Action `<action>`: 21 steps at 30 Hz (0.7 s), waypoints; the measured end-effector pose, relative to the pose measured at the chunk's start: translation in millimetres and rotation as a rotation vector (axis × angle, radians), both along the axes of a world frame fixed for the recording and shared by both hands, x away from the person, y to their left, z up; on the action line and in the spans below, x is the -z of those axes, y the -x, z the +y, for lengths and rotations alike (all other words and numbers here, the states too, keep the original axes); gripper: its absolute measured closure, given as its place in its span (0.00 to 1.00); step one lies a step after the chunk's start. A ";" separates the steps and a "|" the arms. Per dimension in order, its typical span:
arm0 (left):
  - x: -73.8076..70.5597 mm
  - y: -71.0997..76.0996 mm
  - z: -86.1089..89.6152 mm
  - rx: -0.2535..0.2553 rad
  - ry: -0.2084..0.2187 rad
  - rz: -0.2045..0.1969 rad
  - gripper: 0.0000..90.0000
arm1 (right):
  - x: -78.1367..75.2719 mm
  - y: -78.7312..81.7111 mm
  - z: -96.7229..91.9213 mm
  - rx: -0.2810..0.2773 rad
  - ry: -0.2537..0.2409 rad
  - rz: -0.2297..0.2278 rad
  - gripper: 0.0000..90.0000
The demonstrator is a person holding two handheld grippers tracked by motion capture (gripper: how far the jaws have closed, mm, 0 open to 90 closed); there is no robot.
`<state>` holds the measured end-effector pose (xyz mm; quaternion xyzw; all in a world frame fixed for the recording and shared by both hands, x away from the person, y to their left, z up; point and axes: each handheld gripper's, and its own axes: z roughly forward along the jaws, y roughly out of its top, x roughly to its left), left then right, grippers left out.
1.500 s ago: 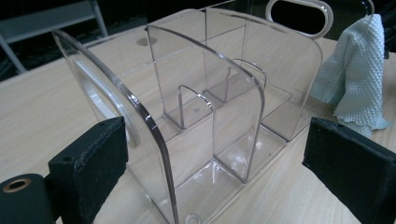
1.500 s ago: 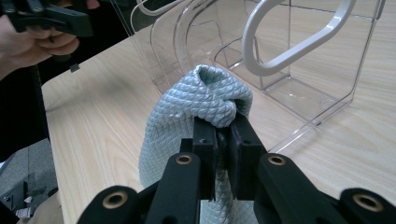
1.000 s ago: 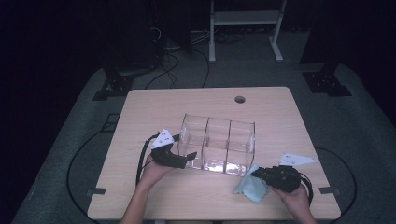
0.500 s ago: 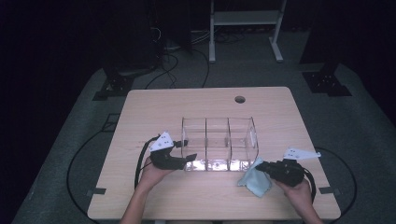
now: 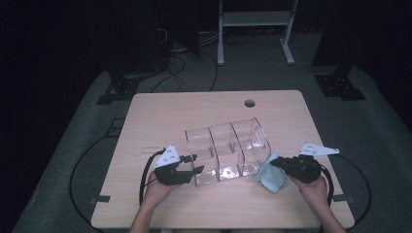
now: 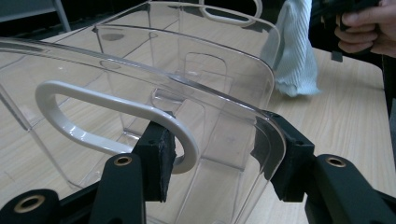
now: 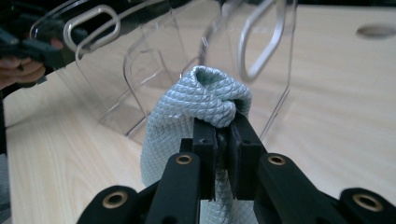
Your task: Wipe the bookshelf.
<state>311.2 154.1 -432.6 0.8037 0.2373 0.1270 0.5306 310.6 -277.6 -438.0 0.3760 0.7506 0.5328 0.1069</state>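
The clear organiser (image 5: 226, 151) sits tilted on the table (image 5: 160, 111), its three compartments bare. The left gripper (image 5: 192, 164) has just been closing its jaws around the end wall; whether the pads press I cannot tell. The right gripper (image 5: 278, 162) is clamped on a cloth (image 5: 268, 175).

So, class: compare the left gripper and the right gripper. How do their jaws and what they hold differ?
1. The left gripper grips the rigid clear organizer; the right gripper pinches a soft pale blue cloth.
2. The left gripper's jaws, just closing, stand apart across the organizer's end wall; the right gripper's jaws are nearly together.
3. The organizer is tilted; the cloth hangs limp.
Both are black, hand-held two-jaw grippers.
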 end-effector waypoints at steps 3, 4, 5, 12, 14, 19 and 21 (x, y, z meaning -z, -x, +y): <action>-0.7 4.3 -0.3 -0.003 -0.005 0.004 0.54 | -9.3 -3.3 1.5 0.010 0.004 -0.026 0.92; -0.8 6.3 -0.2 -0.002 -0.006 0.005 0.53 | -9.7 -4.3 2.5 0.012 0.008 -0.028 0.92; -0.8 8.5 0.2 -0.004 -0.007 0.006 0.53 | -8.3 -5.3 3.4 0.014 0.006 -0.034 0.92; -1.5 14.8 1.8 0.002 -0.011 0.015 0.52 | 20.3 -14.2 12.8 0.028 0.046 0.039 0.92; -0.9 14.3 1.7 0.004 -0.009 0.015 0.52 | 13.9 -14.0 14.0 0.031 0.053 0.023 0.92; -0.4 14.2 0.9 -0.005 -0.006 0.013 0.52 | -13.7 -16.1 14.4 0.040 0.031 -0.043 0.92; -0.5 14.9 0.2 -0.010 -0.009 0.011 0.52 | -18.3 -18.5 15.4 0.046 0.025 -0.052 0.92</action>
